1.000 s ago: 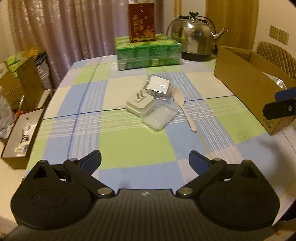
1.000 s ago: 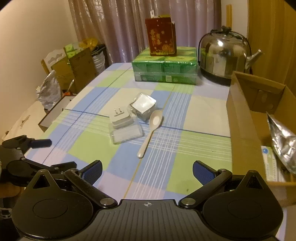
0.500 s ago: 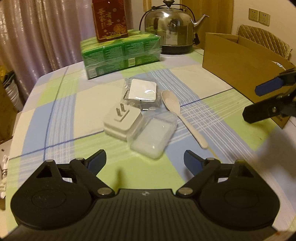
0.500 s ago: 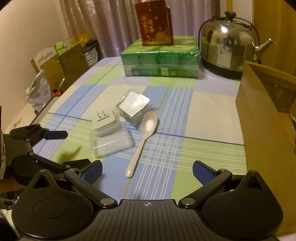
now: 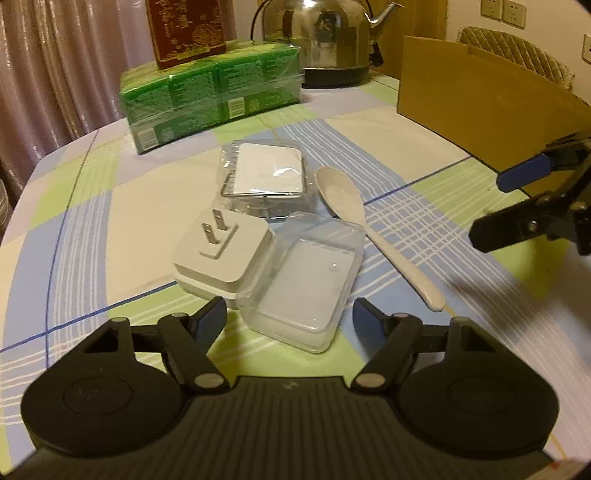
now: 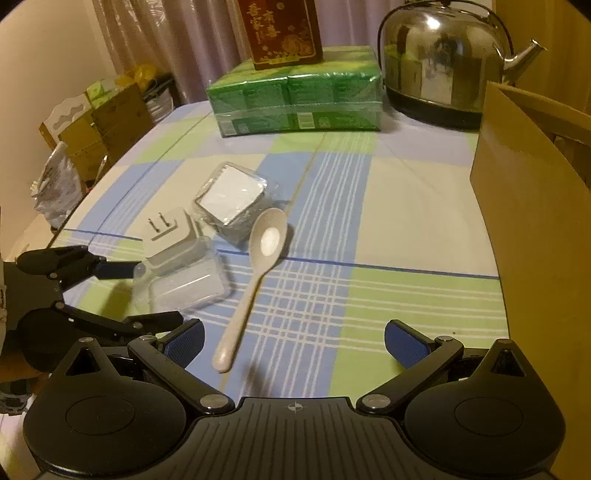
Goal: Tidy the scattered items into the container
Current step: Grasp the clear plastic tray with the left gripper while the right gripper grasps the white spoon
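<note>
A clear plastic box point(image 5: 303, 284) lies on the checked tablecloth, its near corner between the fingers of my left gripper point(image 5: 288, 319). The jaws are closing, and a small gap still shows at each pad. A white plug adapter point(image 5: 221, 254) touches the box on the left. Behind them sit a wrapped white square item point(image 5: 267, 177) and a cream spoon point(image 5: 343, 199). My right gripper point(image 6: 293, 341) is open, with the spoon's point(image 6: 267, 240) handle end lying between its fingers, nearer the left one. The cardboard box point(image 6: 535, 206) stands at the right.
A green shrink-wrapped pack point(image 5: 210, 88) with a red carton point(image 5: 184, 29) on top and a steel kettle point(image 5: 325, 33) stand at the table's far side. Cartons and bags point(image 6: 107, 122) crowd the floor beyond the left table edge. A padded chair point(image 5: 517, 48) stands behind the cardboard box.
Both grippers have come forward and down toward the cluster of items. The left jaws have narrowed around the clear box. The right gripper now straddles the spoon's handle end.
</note>
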A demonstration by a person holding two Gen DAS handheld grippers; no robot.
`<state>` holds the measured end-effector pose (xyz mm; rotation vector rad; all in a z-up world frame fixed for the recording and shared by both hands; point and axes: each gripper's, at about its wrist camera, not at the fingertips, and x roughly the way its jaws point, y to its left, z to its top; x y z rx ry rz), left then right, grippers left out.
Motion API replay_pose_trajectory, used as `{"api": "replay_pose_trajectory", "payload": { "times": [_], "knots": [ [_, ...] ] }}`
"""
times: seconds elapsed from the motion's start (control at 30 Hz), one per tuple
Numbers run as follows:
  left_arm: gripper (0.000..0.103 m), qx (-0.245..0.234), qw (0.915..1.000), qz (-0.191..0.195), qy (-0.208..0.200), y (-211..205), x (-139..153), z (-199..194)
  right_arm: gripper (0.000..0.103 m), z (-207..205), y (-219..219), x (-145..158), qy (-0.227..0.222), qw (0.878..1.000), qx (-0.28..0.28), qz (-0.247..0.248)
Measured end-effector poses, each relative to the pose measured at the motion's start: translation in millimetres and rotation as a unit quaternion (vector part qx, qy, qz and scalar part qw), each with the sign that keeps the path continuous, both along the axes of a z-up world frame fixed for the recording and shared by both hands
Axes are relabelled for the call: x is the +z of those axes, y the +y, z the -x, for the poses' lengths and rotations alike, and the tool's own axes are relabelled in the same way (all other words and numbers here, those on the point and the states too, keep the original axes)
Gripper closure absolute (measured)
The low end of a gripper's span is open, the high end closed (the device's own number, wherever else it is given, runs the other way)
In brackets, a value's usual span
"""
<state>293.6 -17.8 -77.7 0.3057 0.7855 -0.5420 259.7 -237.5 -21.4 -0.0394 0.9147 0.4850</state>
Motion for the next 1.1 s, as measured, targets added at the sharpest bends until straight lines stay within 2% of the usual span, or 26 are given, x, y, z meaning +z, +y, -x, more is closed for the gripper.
{"api": "replay_pose_trajectory", "payload": {
  "times": [0.03,0.1,0.33,0.5,0.57,0.6,0.67,0.77,0.97,1.1],
  "knots": [
    [0.045,-0.003,1.0,0.0,0.003,-1,-1,0,0.002,-1,0,-1,0.0,1.0,-0.001,0.001],
    [0.048,-0.004,1.0,0.004,0.003,-2,0,3,0.002,-3,0,-2,0.001,1.0,-0.003,0.002],
    [0.049,0.02,0.9995,0.002,0.023,3,4,23,0.002,-6,6,-4,-0.001,1.0,0.001,0.002],
    [0.049,0.097,0.9942,-0.003,0.045,25,10,48,0.002,-7,20,-11,-0.005,1.0,0.013,0.008],
    [0.049,0.123,0.9913,-0.005,0.046,33,11,56,0.008,-8,29,-16,-0.007,1.0,0.024,0.011],
    [0.049,0.134,0.9899,-0.004,0.046,36,11,59,0.018,-8,33,-18,-0.006,0.999,0.029,0.012],
    [0.049,0.149,0.9876,-0.001,0.049,40,12,61,0.023,-12,42,-23,-0.006,0.999,0.034,0.014],
    [0.039,0.16,0.9854,0.011,0.055,44,11,61,0.036,-19,51,-27,-0.015,0.999,0.034,0.018],
    [0.037,0.16,0.9862,0.012,0.04,47,10,61,0.04,-35,62,-34,-0.047,0.998,0.024,0.023],
    [0.037,0.162,0.9862,0.02,0.03,49,11,59,0.049,-45,67,-40,-0.06,0.998,0.016,0.021]
  ]
}}
